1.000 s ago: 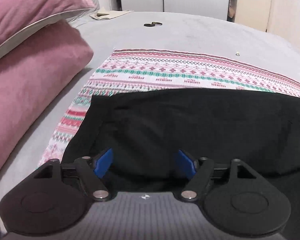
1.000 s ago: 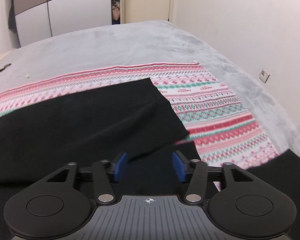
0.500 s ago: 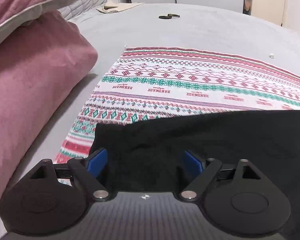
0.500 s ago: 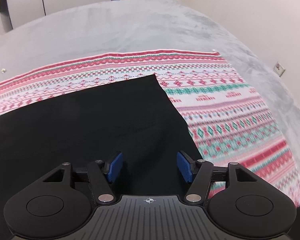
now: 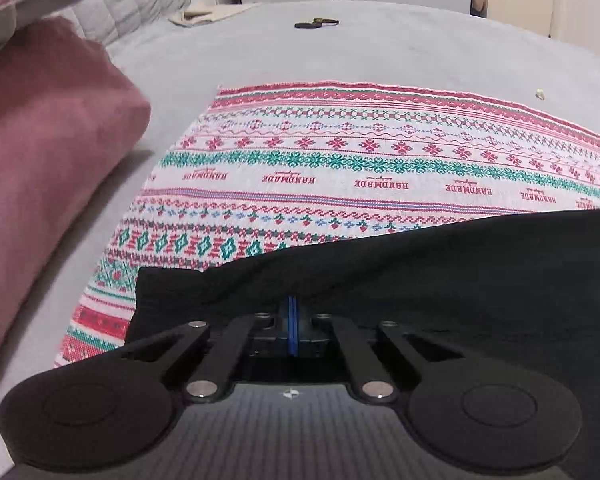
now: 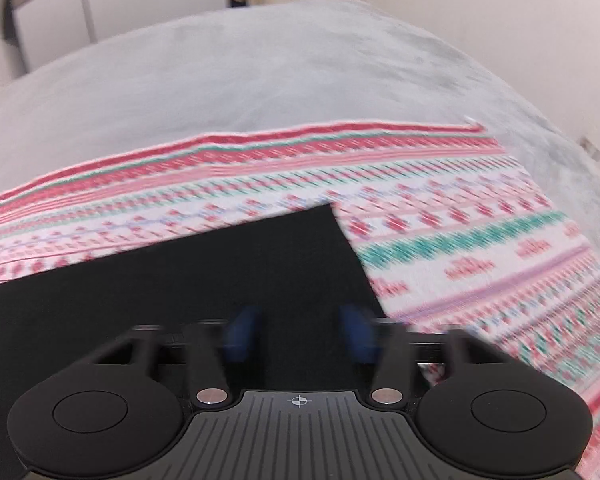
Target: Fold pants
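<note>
Black pants (image 5: 440,280) lie on a patterned cloth (image 5: 340,168) of red, green and white bands, which is spread over a grey bed (image 5: 380,52). Pink pillows (image 5: 48,152) sit at the left edge of the bed, well apart from the pants. A small dark object (image 5: 315,23) lies far off on the bed, too small to identify.

In the left wrist view, the left gripper (image 5: 293,312) has its blue pads pressed together at the near edge of the pants, close to a corner. A ridge of black fabric rises just above the pads, so the gripper appears to have pinched the pants.

In the right wrist view, which is blurred, the right gripper (image 6: 300,336) has its blue fingers (image 6: 242,336) spread apart over the black fabric (image 6: 220,280), gripping nothing. It sits near the right-hand end of the pants, where a square corner rests on the patterned cloth (image 6: 480,248).

The step in hand seems to be taking hold of the near edge before a fold. The next move probably calls for the right gripper to lower onto that edge and close on it, so that both ends can lift together. If only one side rises, the fabric may drag and skew.
</note>
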Available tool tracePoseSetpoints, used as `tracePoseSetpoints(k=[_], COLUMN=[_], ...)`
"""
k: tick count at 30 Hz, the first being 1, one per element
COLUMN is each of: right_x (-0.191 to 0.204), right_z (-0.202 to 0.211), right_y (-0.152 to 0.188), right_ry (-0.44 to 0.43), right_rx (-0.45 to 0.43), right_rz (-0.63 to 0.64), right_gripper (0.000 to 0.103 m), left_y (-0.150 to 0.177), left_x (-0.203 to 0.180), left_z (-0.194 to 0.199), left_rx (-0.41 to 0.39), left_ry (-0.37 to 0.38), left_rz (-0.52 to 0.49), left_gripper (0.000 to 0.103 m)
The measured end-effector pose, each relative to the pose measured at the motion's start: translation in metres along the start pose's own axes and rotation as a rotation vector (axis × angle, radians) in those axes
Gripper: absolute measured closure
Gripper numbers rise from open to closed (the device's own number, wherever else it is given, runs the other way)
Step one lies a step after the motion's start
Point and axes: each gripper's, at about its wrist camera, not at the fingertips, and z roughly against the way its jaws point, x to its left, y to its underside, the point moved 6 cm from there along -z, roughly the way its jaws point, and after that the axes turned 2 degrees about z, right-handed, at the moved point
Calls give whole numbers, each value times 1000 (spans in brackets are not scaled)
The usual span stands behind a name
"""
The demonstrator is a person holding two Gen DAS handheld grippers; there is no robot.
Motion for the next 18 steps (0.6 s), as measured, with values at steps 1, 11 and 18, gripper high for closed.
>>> tracePoseSetpoints(k=[1, 11, 18], right_x=[4, -15, -18], right_z=[1, 53, 40], right_y=[0, -30, -27], right_ry=[14, 145, 59], right_rx=[2, -175, -100], right_rz=[17, 90, 84], right_gripper=[103, 103, 47], left_y=[0, -29, -19], left_x=[1, 12, 31], left_z=[1, 24, 7], left_rx=[-5, -120, 21], left_ry=[1, -22, 0], left_rz=[11, 72, 114], left_gripper=[81, 81, 33])
